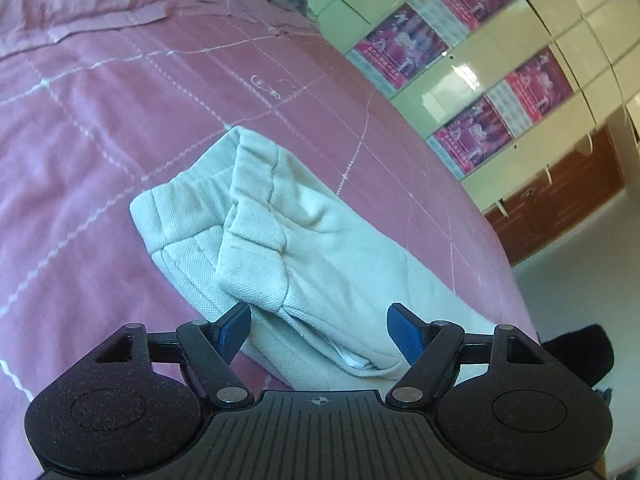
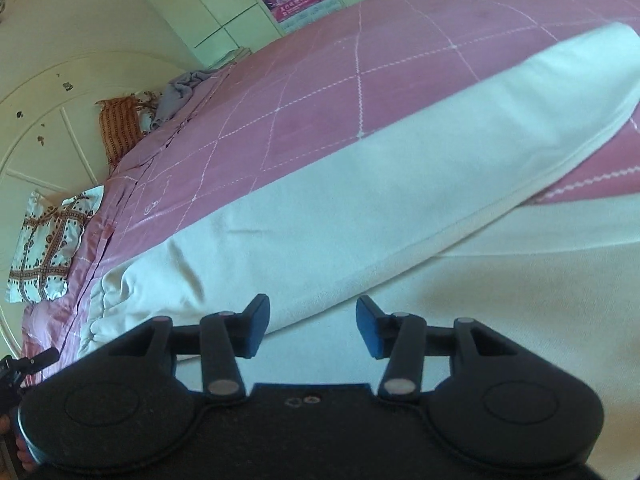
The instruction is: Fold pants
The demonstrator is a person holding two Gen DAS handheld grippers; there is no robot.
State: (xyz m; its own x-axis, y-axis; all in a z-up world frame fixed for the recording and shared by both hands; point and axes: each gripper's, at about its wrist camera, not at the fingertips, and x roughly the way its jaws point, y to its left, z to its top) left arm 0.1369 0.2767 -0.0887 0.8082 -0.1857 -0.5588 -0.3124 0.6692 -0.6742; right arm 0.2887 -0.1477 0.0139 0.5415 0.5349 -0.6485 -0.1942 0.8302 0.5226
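Note:
Pale cream pants lie on a pink quilted bedspread, with the waistband end bunched and folded over on itself. My left gripper is open just above the near edge of that bunched end, holding nothing. In the right wrist view the pants stretch long across the bed, one leg lying over the other with a seamed edge showing. My right gripper is open right over the leg fabric, holding nothing.
Patterned pillows and a grey cloth lie at the head of the bed by a cream headboard. Cream wardrobe doors with pink posters stand beyond the bed's edge. A dark object sits by the bed edge.

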